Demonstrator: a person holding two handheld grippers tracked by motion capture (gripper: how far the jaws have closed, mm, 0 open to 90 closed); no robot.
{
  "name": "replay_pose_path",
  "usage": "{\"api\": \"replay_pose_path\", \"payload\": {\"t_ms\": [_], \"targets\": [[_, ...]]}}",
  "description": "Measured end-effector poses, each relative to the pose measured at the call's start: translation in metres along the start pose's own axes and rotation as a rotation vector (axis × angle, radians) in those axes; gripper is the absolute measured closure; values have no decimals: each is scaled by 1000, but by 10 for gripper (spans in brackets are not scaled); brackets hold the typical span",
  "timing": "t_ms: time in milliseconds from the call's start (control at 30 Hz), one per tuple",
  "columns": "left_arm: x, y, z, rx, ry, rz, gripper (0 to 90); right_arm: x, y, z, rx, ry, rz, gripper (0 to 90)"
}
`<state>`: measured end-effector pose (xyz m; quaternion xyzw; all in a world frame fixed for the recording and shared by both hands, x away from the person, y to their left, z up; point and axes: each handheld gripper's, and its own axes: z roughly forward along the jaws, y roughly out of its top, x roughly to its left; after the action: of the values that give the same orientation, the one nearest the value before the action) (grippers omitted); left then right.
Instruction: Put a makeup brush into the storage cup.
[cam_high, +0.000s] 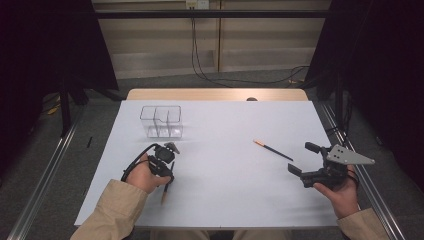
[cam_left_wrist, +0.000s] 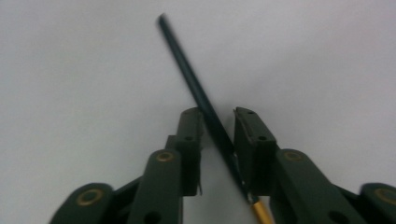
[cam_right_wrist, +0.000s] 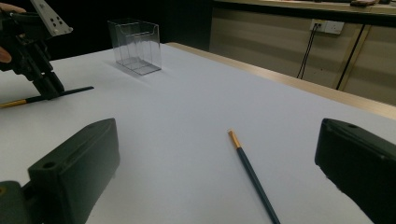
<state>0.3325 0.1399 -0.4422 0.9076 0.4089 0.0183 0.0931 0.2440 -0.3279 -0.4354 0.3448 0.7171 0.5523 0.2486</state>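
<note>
dark pencil (cam_left_wrist: 205, 109), no readable lettering

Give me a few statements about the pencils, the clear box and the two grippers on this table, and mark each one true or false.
1. The left gripper has a dark pencil between its jaws. True.
2. The clear box has a pencil standing in it. False: it is empty, and both pencils are outside it.
3. The second pencil lies loose on the white table, in front of the right gripper. True.
4. The right gripper is clamped on that second pencil. False: its jaws stand wide open, apart from the pencil.
5. The clear box stands on the right gripper's side of the table. False: in the high view it stands at the far left, beyond the left gripper.
</note>
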Motion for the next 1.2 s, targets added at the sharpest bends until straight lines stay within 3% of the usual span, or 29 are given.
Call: {"api": "replay_pose_path", "payload": {"t_ms": [100,233,400,633,700,1000,1200], "targets": [[-1,2,0,10,-15,16,833,0,0,0,-2,0,1,0],[-3,5,0,27,-6,57,837,1,0,1,0,4,-1,0],[-2,8,0,0,-10,96,837,0,0,0,2,2,-2,0],[2,10,2,-7,-41,82,827,0,-1,0,7,4,-3,0],[2,9,1,6,-49,81,789,0,-1,1,4,4,1,0],[6,-9,-4,39,-49,70,765,0,-1,2,9,7,-3,0],[-1,-8,-3,64,-26,85,800,1,-1,3,15,8,-5,0]]}}
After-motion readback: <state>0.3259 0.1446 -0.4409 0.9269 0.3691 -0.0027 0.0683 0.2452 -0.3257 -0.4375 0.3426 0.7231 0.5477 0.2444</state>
